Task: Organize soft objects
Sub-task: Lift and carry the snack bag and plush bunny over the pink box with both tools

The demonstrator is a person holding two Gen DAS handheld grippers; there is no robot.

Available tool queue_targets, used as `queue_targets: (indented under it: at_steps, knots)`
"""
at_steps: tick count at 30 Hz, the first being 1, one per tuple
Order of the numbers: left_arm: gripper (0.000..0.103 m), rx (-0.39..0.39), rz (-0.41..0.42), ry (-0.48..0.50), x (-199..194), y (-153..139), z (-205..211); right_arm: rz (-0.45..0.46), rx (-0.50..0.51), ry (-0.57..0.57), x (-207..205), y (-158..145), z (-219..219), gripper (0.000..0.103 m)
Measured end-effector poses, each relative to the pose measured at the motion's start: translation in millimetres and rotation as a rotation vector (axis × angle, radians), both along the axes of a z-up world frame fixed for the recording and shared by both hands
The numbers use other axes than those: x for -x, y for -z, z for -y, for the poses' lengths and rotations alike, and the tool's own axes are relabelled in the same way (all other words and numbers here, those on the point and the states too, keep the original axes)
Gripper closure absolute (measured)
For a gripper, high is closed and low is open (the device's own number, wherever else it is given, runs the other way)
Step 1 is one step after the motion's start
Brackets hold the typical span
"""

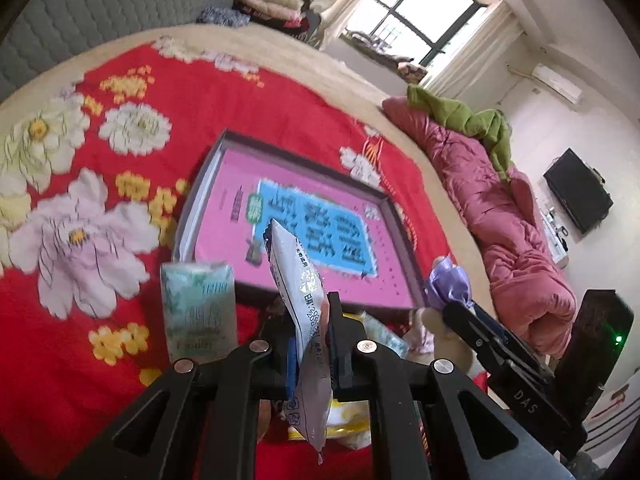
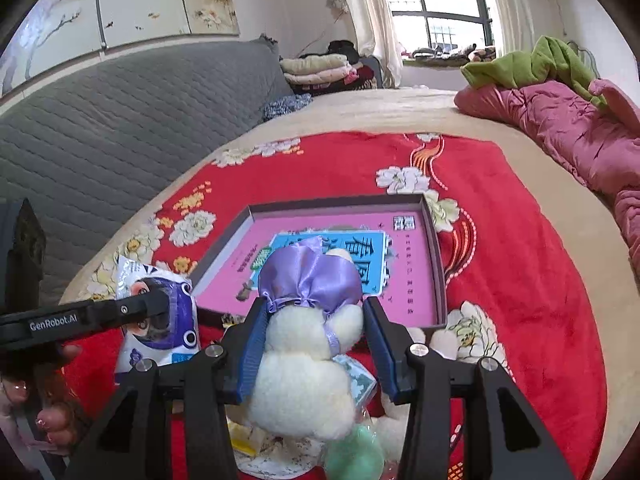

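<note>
Red flowery blanket [image 1: 280, 92] carries a pink box [image 1: 224, 216]; left gripper [image 1: 310, 326] pinches a white packet [image 1: 298, 280], right gripper [image 2: 314, 326] squeezes a fluffy toy [image 2: 304, 360].

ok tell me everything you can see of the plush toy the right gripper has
The plush toy is a cream-white, fuzzy stuffed animal wearing a shiny purple satin piece gathered with a frilled band and a small ribbon. Seen from behind, it sits roughly upright between the blue pads of the right gripper, which press its sides. It hangs lifted above a tissue pack and other soft items on the red floral blanket, just in front of the shallow box with the pink sheet. Its face cannot be seen.
</note>
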State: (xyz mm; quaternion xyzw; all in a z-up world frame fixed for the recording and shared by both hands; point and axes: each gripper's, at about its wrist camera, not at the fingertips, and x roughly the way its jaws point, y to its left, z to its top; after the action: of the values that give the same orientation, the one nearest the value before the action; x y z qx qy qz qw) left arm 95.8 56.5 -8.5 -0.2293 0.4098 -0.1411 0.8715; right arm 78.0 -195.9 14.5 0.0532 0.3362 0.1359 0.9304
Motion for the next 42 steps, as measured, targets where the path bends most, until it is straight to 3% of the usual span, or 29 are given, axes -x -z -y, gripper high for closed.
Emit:
queue_targets:
  at_steps: [10, 21, 31, 42]
  knots:
    - [0.091, -0.102, 0.139, -0.027, -10, -57, 2, 0.079, 0.007, 0.046, -1, -30, 13, 0.055]
    - [0.091, -0.133, 0.158, -0.060, -25, -87, -1, 0.143, -0.046, 0.099, -14, -61, 31, 0.055]
    - [0.091, -0.244, 0.143, -0.071, -43, -74, 14, 0.175, -0.051, 0.113, -29, -69, 36, 0.055]
    - [0.091, -0.297, 0.086, -0.037, -74, -30, 27, 0.099, -0.011, 0.131, -59, -36, 29, 0.055]
